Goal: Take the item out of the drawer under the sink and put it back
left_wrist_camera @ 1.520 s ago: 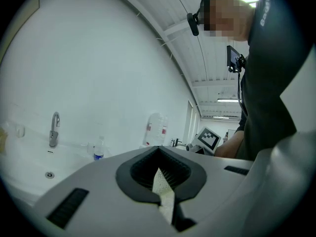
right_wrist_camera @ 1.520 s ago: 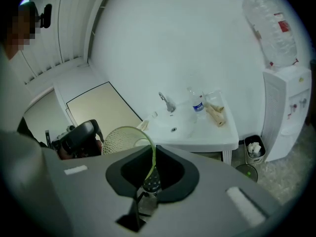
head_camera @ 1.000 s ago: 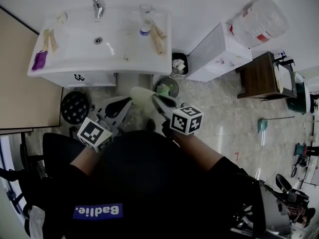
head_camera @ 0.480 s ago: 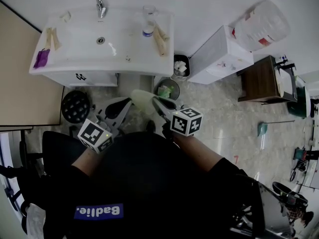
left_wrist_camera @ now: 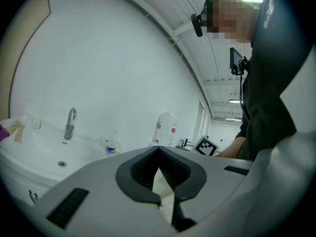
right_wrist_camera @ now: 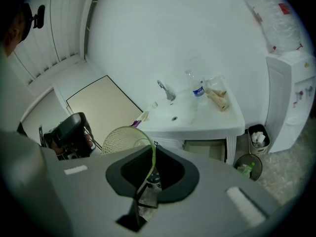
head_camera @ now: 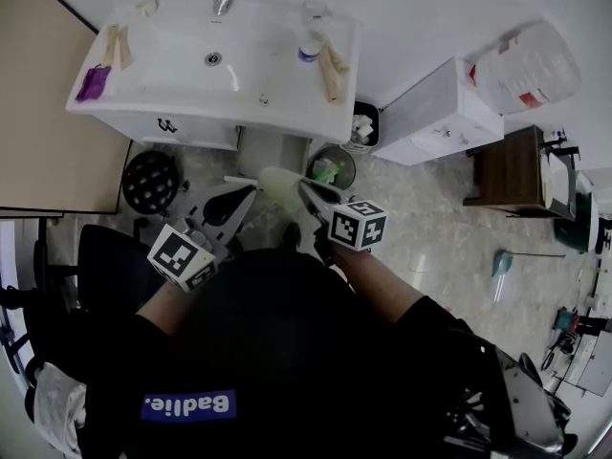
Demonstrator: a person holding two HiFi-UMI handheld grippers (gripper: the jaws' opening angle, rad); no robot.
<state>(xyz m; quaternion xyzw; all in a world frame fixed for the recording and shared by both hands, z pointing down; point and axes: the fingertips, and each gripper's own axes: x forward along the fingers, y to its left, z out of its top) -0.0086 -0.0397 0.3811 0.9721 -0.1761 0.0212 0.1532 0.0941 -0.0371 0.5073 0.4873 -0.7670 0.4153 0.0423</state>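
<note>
A round mesh item with a pale green rim hangs in front of me, below the white sink. The sink's drawer front looks closed. My right gripper is shut on the item's green rim. In the right gripper view, the rim curves up out of the right gripper. My left gripper is at the item's left side. In the left gripper view, a strip of white mesh is pinched in the left gripper.
A round bin and a small square bin stand right of the sink. A black stool is under its left end. Further right are a white cabinet, a big water jug and a wooden table.
The sink has slid lower and to the right in the head view. Both grippers keep their hold on the mesh item, in much the same pose.
</note>
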